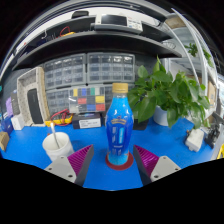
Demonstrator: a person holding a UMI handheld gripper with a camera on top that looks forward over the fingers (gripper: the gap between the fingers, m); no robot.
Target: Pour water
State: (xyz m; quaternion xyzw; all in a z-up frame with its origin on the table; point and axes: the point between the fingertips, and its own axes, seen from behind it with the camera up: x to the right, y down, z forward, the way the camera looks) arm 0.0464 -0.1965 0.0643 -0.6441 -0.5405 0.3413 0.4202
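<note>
A blue plastic bottle with an orange cap (120, 128) stands upright on a small round red coaster (121, 163) on the blue tabletop (30, 160), just ahead of the gripper (113, 163) and centred between its two fingers. The fingers are spread apart, their magenta pads (80, 157) flanking the bottle's base with a gap visible on each side, so nothing is clamped. To the left of the bottle, near the left finger, sits a white cup (57, 145) holding a yellow straw-like stick (53, 130). Behind the bottle a colour checker card (89, 101) leans against grey drawer cabinets (95, 69), and a leafy green potted plant (172, 95) stands to the right.
</note>
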